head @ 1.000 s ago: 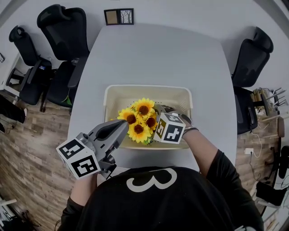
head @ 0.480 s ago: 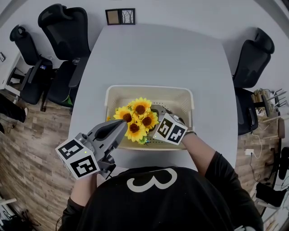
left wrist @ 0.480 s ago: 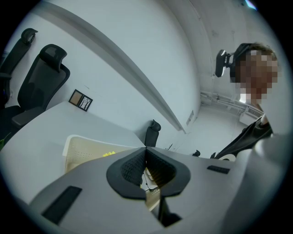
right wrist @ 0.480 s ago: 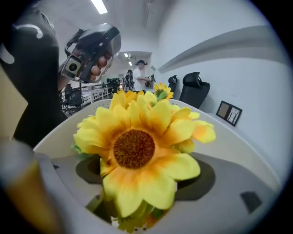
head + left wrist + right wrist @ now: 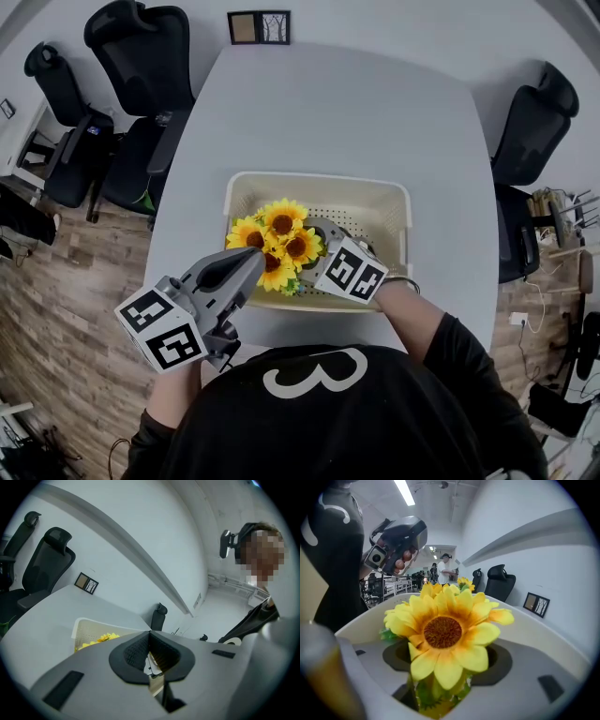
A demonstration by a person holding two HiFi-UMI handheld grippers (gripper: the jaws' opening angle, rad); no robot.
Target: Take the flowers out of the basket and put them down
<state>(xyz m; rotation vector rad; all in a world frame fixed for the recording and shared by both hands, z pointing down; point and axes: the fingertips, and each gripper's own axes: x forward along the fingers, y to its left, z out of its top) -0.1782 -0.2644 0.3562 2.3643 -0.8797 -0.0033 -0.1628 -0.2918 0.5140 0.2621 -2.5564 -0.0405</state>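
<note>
A bunch of yellow sunflowers (image 5: 277, 239) stands in the cream perforated basket (image 5: 319, 178) on the grey table (image 5: 347, 103). My right gripper (image 5: 307, 242) reaches into the basket from the right, one jaw on each side of the bunch. Its jaws are closing, with the green stems (image 5: 436, 693) between them below a large bloom (image 5: 443, 632). The dark pads (image 5: 396, 656) still stand a little apart from the stems. My left gripper (image 5: 255, 261) hovers over the basket's near left rim, shut and empty, its pads (image 5: 140, 651) meeting at the tip. The left gripper view also shows the flowers (image 5: 101, 639).
Black office chairs stand at the table's left (image 5: 131, 66) and right (image 5: 530, 122). A small picture frame (image 5: 259, 26) sits at the far end of the table. The person's black-sleeved arm (image 5: 431, 337) comes in from the near edge. Wood floor lies at the left.
My right gripper has moved lower and leftwards in the basket, around the bunch. The sunflowers have shifted a little to the left. The left gripper has stayed put.
</note>
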